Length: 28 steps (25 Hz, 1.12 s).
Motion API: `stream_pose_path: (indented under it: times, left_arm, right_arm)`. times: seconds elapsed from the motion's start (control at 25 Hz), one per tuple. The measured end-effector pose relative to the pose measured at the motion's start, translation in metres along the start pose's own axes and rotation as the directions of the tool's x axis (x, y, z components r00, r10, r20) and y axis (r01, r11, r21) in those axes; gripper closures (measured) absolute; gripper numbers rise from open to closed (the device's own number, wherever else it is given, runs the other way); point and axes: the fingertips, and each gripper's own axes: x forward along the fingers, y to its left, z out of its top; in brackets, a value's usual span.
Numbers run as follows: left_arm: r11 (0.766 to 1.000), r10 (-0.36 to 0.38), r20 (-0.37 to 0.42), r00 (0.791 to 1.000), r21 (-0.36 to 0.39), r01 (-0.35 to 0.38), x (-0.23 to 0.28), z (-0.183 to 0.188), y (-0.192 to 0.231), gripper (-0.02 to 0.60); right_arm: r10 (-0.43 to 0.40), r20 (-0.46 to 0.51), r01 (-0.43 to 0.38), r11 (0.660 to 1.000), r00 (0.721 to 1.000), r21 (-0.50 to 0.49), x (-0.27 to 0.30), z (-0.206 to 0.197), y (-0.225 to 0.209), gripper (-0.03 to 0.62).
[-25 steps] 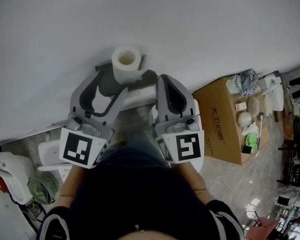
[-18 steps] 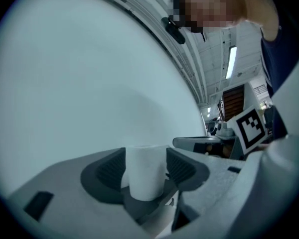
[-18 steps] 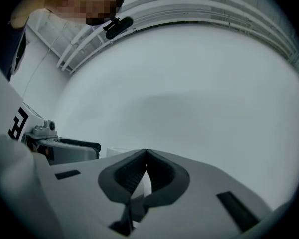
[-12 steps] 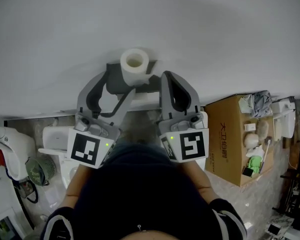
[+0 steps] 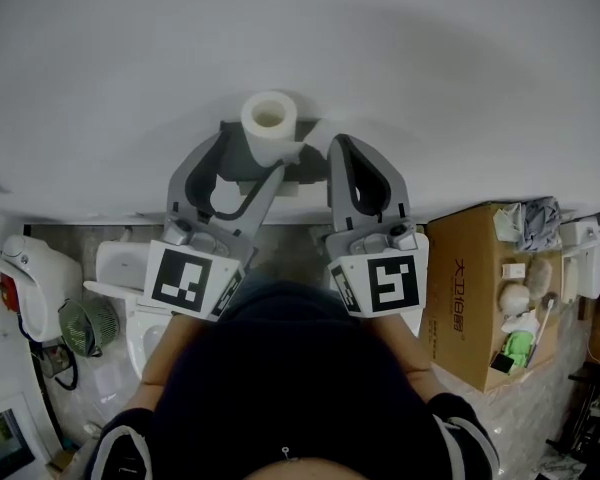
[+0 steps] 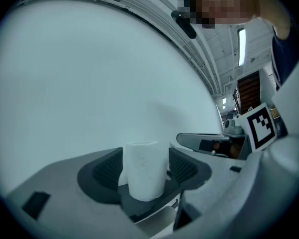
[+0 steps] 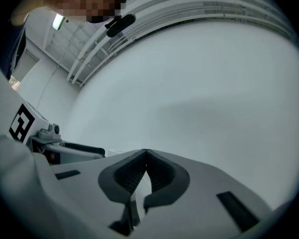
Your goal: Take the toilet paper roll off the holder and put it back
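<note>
Fingers of the left gripper are spread wide, having just been opened further. The toilet paper roll is framed between them. In the left gripper view one ribbed pad sits on each side of the roll, close against it, but no squeeze is seen: the paper is not dented.

Roll position: upright on the dark holder, against the wall. No lift or shift off the holder is seen compared with a second ago.

Right gripper: fingers pressed together at the tips, nothing between them, parked just right of the roll.

Reading for the task: with the left fingers widening round a seated roll, either a release after the put-back or a set-up for the first grab is indicated. Which one cannot be settled from these views. Either way the roll is not being carried now.

Not resolved:
- Actual pad-to-paper contact; the edges overlap in the left gripper view.
- Any peg or spindle under the roll is covered by the roll itself.
- The holder's front edge is cut off by the left gripper body.
- The roll is not shown at all in the right gripper view.
- The area below the roll is blocked in the head view by both grippers and the person's torso.
</note>
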Motion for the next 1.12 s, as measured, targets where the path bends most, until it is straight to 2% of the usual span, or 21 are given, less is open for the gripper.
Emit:
stream_pose_path:
  times: [0.24,0.72,1.12]
  left_arm:
    - [0.999,0.037,-0.021,0.999,0.014,-0.037,0.006,-0.001,-0.001,0.263]
    - [0.996,0.092,-0.077,0.993,0.005,-0.092,0.022,-0.011,-0.001,0.252]
    - [0.995,0.098,-0.126,0.987,0.012,-0.098,0.034,-0.014,0.001,0.252]
  right_arm:
    - [0.001,0.016,-0.001,1.0,1.0,0.02,-0.003,-0.002,-0.009,0.577]
    - [0.012,0.03,-0.013,0.999,0.999,0.042,-0.008,0.001,-0.019,0.577]
    - [0.037,0.035,-0.039,0.998,0.999,0.056,-0.001,0.0,-0.022,0.577]
